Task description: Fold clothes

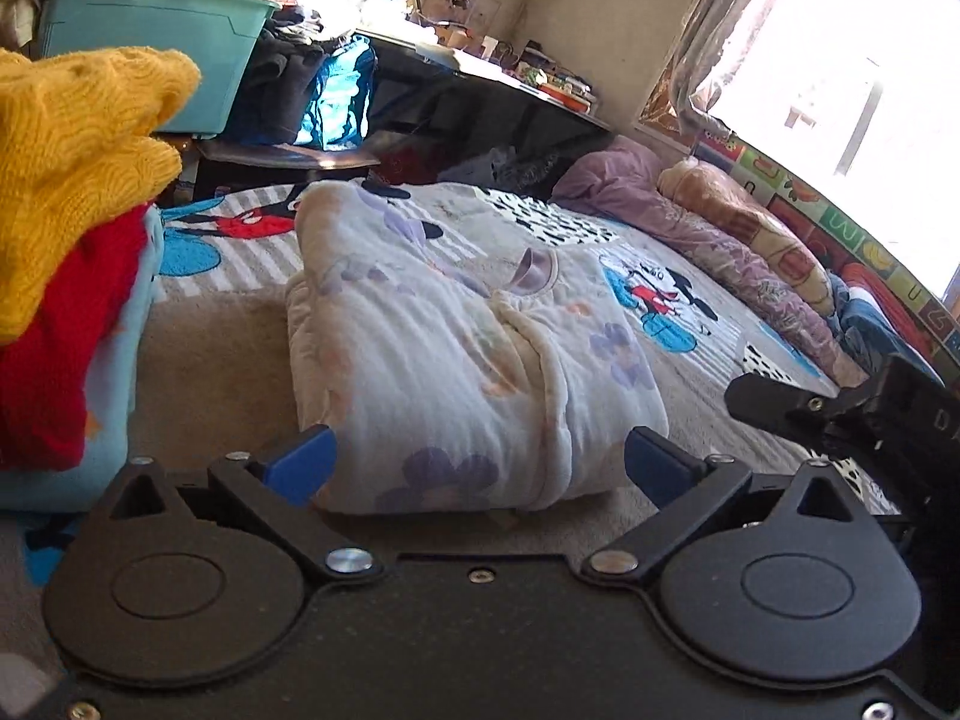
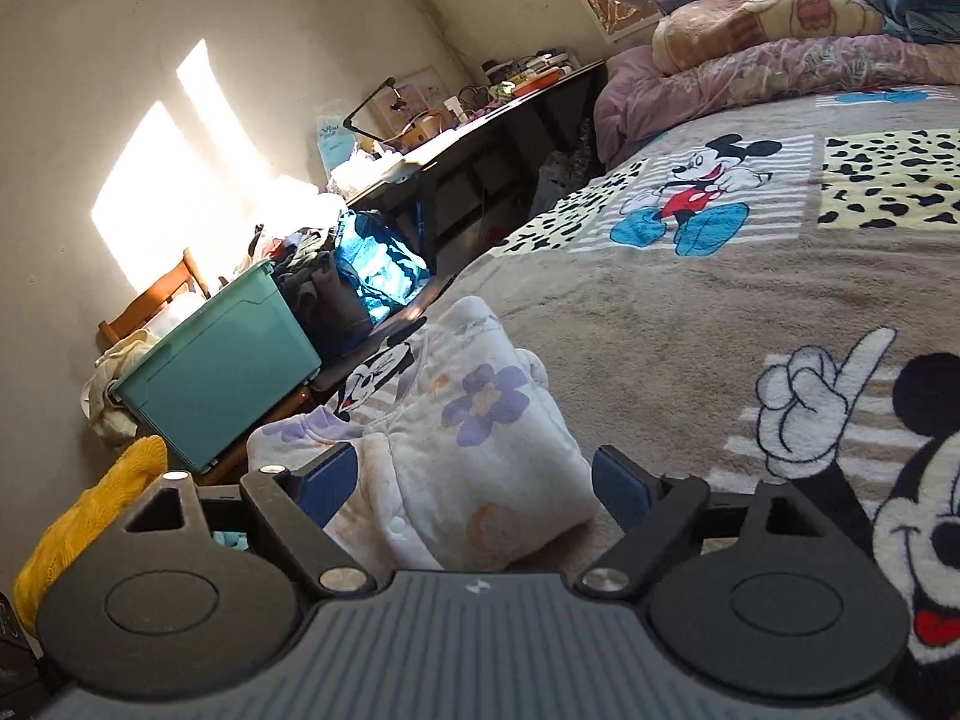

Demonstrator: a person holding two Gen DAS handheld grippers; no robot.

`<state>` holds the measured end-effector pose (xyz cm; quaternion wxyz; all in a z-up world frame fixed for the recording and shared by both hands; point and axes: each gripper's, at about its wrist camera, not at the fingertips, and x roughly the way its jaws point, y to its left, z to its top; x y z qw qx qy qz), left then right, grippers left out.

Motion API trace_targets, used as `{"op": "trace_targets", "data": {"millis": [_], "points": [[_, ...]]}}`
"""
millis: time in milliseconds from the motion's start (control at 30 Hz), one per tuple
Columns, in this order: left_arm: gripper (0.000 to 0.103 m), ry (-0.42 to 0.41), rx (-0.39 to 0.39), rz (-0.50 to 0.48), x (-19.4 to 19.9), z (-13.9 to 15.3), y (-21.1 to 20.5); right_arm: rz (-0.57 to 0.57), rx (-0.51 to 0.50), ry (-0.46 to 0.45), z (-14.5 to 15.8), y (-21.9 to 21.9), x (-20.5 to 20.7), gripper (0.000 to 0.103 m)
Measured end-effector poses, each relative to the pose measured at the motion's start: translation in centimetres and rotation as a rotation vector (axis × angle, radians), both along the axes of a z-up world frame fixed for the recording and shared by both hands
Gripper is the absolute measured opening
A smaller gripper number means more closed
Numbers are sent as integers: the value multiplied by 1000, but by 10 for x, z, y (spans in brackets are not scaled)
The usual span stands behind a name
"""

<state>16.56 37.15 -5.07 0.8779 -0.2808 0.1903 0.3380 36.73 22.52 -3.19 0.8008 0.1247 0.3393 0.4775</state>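
Your left gripper and right gripper both hold their jaws released, flanking the near edge of the folded floral garment, perhaps touching it. It lies on the bed; beyond stands a teal bin.

**A sunlit bedroom, cluttered at the edges**

A bed under a Mickey Mouse blanket fills the room. Cream walls catch bright sun patches. A dark desk strewn with clutter runs along the far wall, beside a teal bin. A curtained window glares white.
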Motion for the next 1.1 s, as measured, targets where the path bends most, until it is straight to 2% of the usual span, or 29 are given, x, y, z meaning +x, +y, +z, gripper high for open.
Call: {"op": "trace_targets", "data": {"millis": [33, 167, 233, 300, 367, 467, 533, 600, 733, 833, 1100], "points": [[103, 22, -13, -13, -3, -2, -1, -8, -23, 5, 4, -5, -6, 100], [103, 81, -10, -46, -16, 8, -11, -35, -137, -18, 24, -24, -36, 103], [103, 103, 26, -49, -24, 21, -18, -46, -191, -23, 34, -32, -53, 103], [103, 111, 80, -6, -43, 33, -30, -45, -226, -38, 43, -39, -69, 103], [103, 118, 102, 13, -56, 42, -38, -44, -258, -54, 51, -46, -85, 103], [103, 134, 113, 27, -77, 61, -48, -34, -276, -85, 64, -54, -108, 103], [103, 174, 145, 52, -93, 74, -56, -29, -293, -119, 74, -58, -123, 103], [103, 234, 213, 55, -105, 82, -68, -30, -301, -140, 82, -60, -136, 103], [103, 274, 297, 72, -132, 95, -85, -25, -282, -143, 95, -66, -157, 103], [103, 227, 257, 23, -143, 104, -88, -29, -282, -151, 103, -70, -172, 103], [103, 245, 285, -20, -149, 112, -108, -31, -295, -167, 117, -83, -199, 103]]}}
